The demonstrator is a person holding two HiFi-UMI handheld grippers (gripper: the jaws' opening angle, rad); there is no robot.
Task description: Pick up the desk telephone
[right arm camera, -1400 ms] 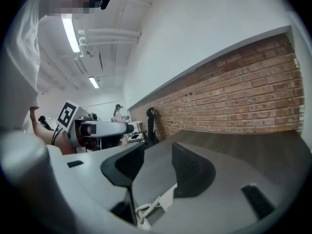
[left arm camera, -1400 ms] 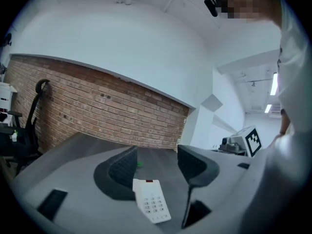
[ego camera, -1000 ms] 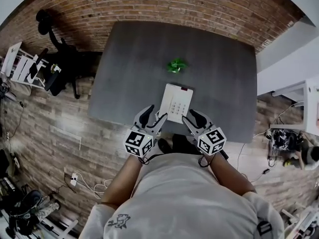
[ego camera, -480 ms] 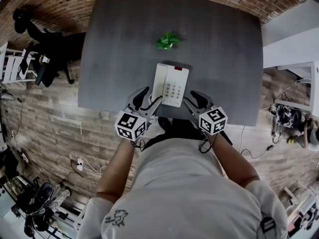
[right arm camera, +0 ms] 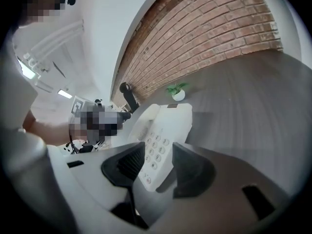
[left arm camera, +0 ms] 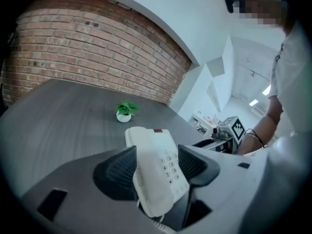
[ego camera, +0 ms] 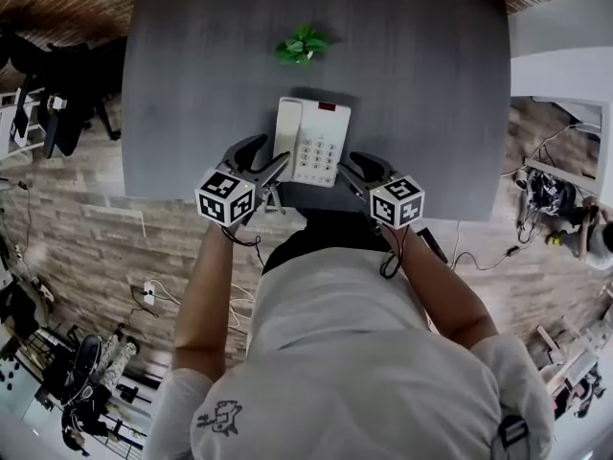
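A white desk telephone (ego camera: 311,142) with its handset on the left lies flat near the front edge of the dark grey table (ego camera: 192,84). My left gripper (ego camera: 266,168) is open at the phone's near left corner. In the left gripper view the phone (left arm camera: 153,165) shows in the gap between the jaws, and neither pad (left arm camera: 119,172) visibly presses on it. My right gripper (ego camera: 349,169) stands open at the near right corner. Its jaws have just been closing a little. The phone's corner (right arm camera: 161,130) shows between them, untouched as far as I can see.
A small green plant in a white pot (ego camera: 300,44) stands on the table beyond the phone. A black office chair (ego camera: 57,103) is off the table's left side, a white unit (ego camera: 565,94) off its right. Cables (ego camera: 153,305) lie on the wood floor.
Both grippers have come down and forward from in front of the table edge to the phone's two near corners. The phone has kept its place on the table.
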